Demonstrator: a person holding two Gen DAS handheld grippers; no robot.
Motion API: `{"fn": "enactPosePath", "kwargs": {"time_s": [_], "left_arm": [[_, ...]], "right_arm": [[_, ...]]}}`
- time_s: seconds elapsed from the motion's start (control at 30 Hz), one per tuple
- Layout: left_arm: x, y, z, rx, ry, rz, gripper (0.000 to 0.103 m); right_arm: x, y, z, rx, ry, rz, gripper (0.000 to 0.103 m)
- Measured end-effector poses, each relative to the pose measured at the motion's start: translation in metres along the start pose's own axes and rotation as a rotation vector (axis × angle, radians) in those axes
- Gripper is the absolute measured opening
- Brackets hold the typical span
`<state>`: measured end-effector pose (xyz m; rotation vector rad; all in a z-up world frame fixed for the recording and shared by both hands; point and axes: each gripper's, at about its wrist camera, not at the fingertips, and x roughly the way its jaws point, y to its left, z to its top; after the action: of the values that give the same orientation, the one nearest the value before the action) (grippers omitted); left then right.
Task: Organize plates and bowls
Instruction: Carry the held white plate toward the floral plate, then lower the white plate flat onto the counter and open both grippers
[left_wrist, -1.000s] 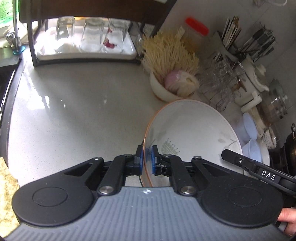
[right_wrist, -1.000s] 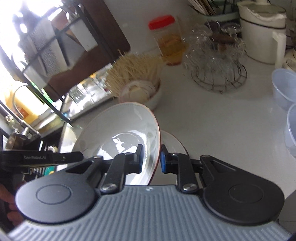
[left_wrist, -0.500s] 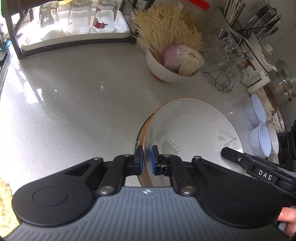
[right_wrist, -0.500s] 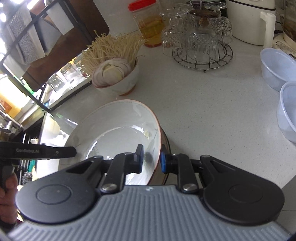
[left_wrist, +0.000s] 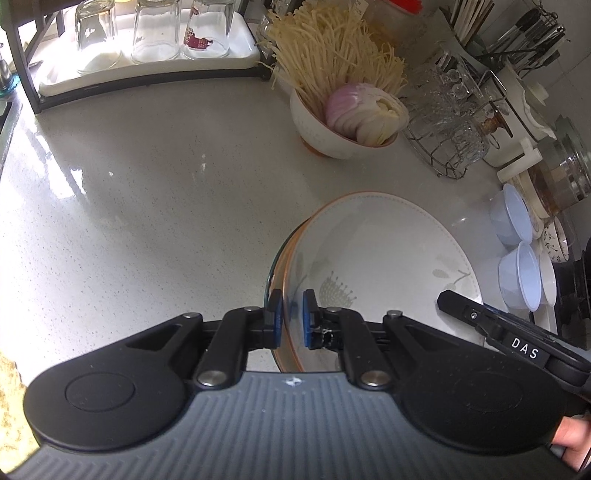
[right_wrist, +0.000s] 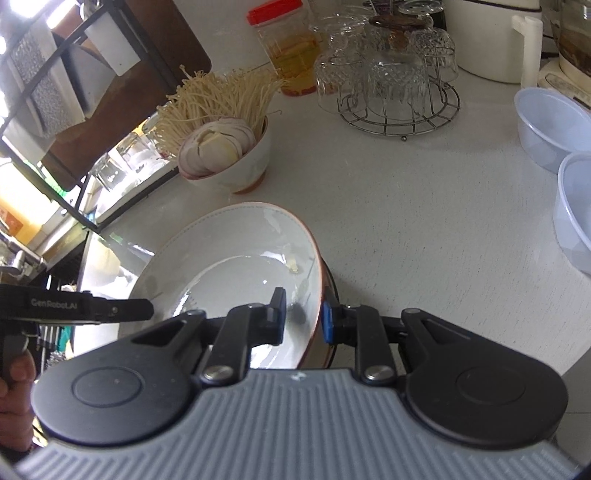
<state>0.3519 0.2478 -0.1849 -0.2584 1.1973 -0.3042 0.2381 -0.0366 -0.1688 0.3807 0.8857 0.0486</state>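
A white plate (left_wrist: 384, 258) with an orange rim and a grey plant print sits low over the countertop, on top of a dark-rimmed dish (left_wrist: 269, 275) whose edge peeks out beneath. My left gripper (left_wrist: 291, 317) is shut on the plate's left rim. My right gripper (right_wrist: 302, 314) is shut on its right rim (right_wrist: 314, 273); its black arm also shows in the left wrist view (left_wrist: 495, 332). A white bowl (left_wrist: 340, 136) of enoki mushrooms and sliced onion stands behind the plate.
A tray of upturned glasses (left_wrist: 147, 44) sits under a dark rack at the back left. A wire stand of crystal glasses (right_wrist: 388, 85), a red-lidded jar (right_wrist: 284, 51) and pale plastic bowls (right_wrist: 550, 129) stand to the right. Bare countertop (left_wrist: 147, 192) spreads left.
Both grippers have lowered the plate toward the countertop and levelled it; the bowl of mushrooms and the glass stand now look closer and more from above.
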Motion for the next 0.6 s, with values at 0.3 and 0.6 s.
{"fn": "enactPosePath", "kwargs": {"time_s": [0.3, 0.6], "left_arm": [[-0.004, 0.015, 0.0, -0.089, 0.027, -0.055, 0.011], [-0.006, 0.019, -0.004, -0.069, 0.045, -0.033, 0.011]], "right_arm": [[0.008, -0.008, -0.002, 0.083, 0.025, 0.036, 0.021], [0.011, -0.009, -0.003, 0.112, 0.028, 0.045, 0.021]]}}
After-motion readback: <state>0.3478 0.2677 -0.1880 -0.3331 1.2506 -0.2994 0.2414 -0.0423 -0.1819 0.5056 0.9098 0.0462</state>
